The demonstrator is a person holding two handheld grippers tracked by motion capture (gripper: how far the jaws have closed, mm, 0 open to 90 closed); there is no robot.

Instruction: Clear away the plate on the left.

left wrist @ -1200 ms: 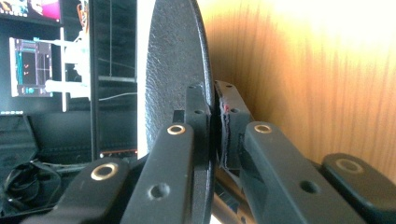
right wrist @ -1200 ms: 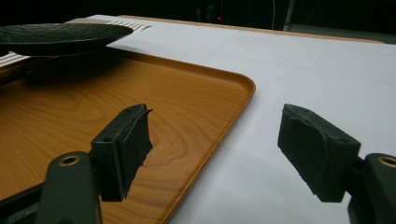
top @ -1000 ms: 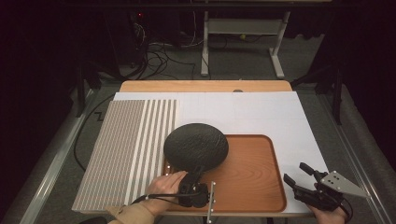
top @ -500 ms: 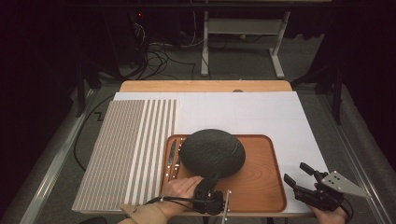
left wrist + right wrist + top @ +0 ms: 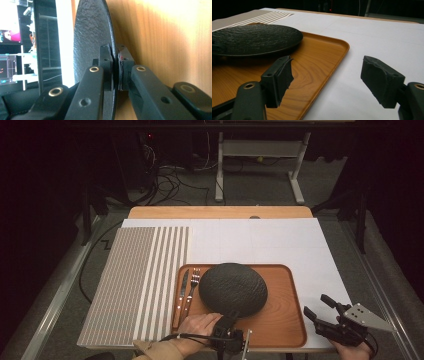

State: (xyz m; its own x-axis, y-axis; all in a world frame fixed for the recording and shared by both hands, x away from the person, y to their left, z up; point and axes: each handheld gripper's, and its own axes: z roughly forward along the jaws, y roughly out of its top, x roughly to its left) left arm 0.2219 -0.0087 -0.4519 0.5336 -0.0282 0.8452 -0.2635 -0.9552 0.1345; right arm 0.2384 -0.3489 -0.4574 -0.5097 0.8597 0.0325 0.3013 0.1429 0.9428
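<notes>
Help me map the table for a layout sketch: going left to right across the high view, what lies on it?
Striped mat → knife → fork → black plate → bare tray right part → right gripper.

Overhead light is brightening the frame's centre while edges are sinking into darkness; glare is washing out the left gripper view's upper right
</notes>
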